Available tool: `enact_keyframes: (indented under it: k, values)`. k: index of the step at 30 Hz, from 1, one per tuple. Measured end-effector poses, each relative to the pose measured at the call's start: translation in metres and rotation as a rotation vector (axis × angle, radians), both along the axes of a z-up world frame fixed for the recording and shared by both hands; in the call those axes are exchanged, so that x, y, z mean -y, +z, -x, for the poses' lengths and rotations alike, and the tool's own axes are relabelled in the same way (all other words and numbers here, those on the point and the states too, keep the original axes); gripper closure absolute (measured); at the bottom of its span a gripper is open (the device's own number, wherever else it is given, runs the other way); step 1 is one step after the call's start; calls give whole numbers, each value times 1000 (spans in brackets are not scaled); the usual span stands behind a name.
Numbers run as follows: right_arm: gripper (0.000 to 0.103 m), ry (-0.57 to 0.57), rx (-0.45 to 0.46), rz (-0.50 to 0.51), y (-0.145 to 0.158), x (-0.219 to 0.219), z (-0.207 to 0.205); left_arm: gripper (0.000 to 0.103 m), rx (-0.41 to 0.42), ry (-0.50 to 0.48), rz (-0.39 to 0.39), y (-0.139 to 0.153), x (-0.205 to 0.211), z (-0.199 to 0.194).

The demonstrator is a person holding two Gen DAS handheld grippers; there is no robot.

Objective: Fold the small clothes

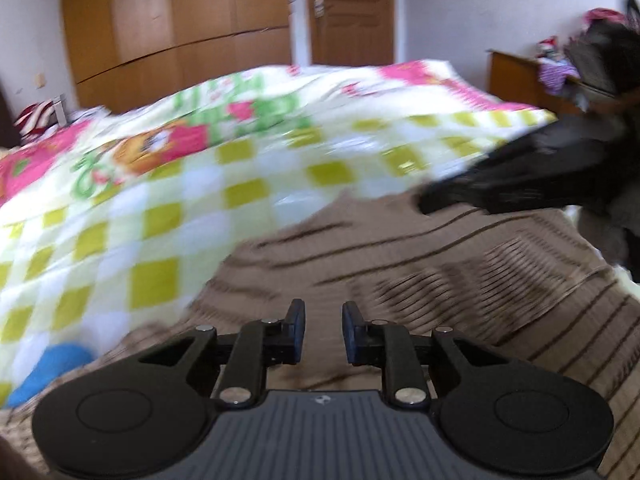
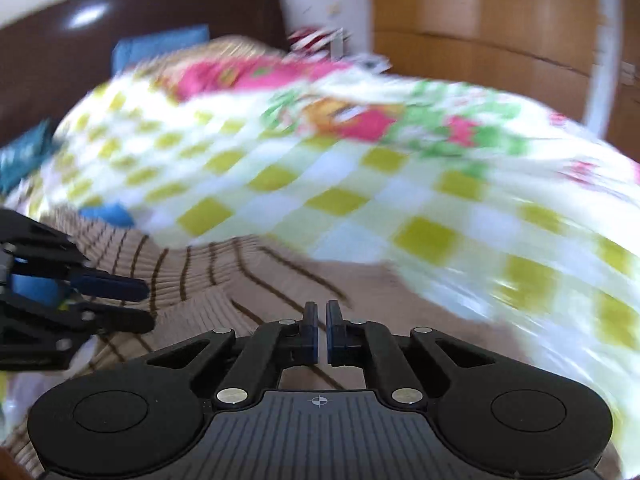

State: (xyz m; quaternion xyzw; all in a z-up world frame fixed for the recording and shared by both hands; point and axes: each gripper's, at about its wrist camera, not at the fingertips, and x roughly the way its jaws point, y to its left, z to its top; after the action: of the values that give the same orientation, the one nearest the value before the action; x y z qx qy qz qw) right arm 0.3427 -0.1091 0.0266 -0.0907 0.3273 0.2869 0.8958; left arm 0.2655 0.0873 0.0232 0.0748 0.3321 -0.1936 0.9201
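A tan knitted sweater [image 1: 420,264] with thin dark stripes lies spread on the bed; it also shows in the right wrist view [image 2: 224,280]. My left gripper [image 1: 323,316] hovers over its near part, fingers a little apart and holding nothing. My right gripper [image 2: 321,316] is over the sweater too, its pads almost touching with nothing between them. In the left wrist view the right gripper [image 1: 424,202] reaches in from the right above the sweater's far edge. In the right wrist view the left gripper [image 2: 148,306] shows at the left edge. Both views are motion-blurred.
A quilt [image 1: 168,200] with yellow-green checks and pink cartoon prints covers the bed behind the sweater. A blue item [image 1: 52,368] lies at the quilt's near edge. Wooden wardrobe [image 1: 172,20] and door stand behind. A cluttered wooden cabinet [image 1: 520,76] is at right.
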Motion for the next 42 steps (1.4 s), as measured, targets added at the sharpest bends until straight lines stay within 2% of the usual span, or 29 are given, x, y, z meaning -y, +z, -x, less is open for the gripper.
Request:
enact_keyframes:
  k: [2,6,7,9,10,11,13,16,19,21,22,24,26,28,30,32,35,37,40,42]
  values:
    - [95,-64,-6,-28,4,40,26,67,1,-48,52,-2,14,-4]
    - [95,-144,-5,19,-12,84,61,67,-30,-100,106,-17,48,-14]
    - [95,-162,-29,23,-21,91,61,66,-28,-113,84,-23,56,-14]
    - [103,-261,-66,106,-45,102,51,66,-59,-80,-14,-43,68,-24]
    - [103,-298,-75,91,-52,112,46,63,-78,-71,-35,-53,67,-29]
    - [103,-315,-84,53,-54,122,42,63,-72,-83,-16,-59,60,-32]
    - [103,-387,-38,97,-55,132,35,63,-59,-54,1,-60,49,-36]
    - [103,-400,-61,57,-58,146,25,64,-20,-8,-49,-58,44,-37]
    - [103,-405,-44,73,-48,140,32,64,-20,25,-64,-52,37,-30]
    - [103,-415,-13,52,-35,138,49,65,17,76,-94,-43,33,-20]
    - [95,-408,23,64,-30,135,58,65,51,92,-108,-37,33,-13]
    - [92,-368,67,50,-21,123,70,63,84,75,-51,-24,35,-2]
    - [92,-293,55,6,-20,106,74,61,64,4,11,-20,43,5]
    - [92,-233,27,-2,-31,88,69,61,39,-66,3,-26,59,6]
    - [92,-225,-28,-26,-45,80,57,60,-7,-105,-23,-40,68,1]
    - [103,-269,-64,-23,-57,84,45,57,-28,-81,-70,-53,65,-4]
    - [103,-336,-85,-42,-62,103,27,57,-58,-10,-15,-52,43,-18]
    - [103,-359,-66,-14,-61,105,23,57,-64,29,-16,-50,36,-26]
    - [103,-351,-43,28,-52,95,31,57,-65,25,-25,-41,33,-20]
    - [93,-310,6,41,-40,86,47,57,-24,19,-43,-33,31,-10]
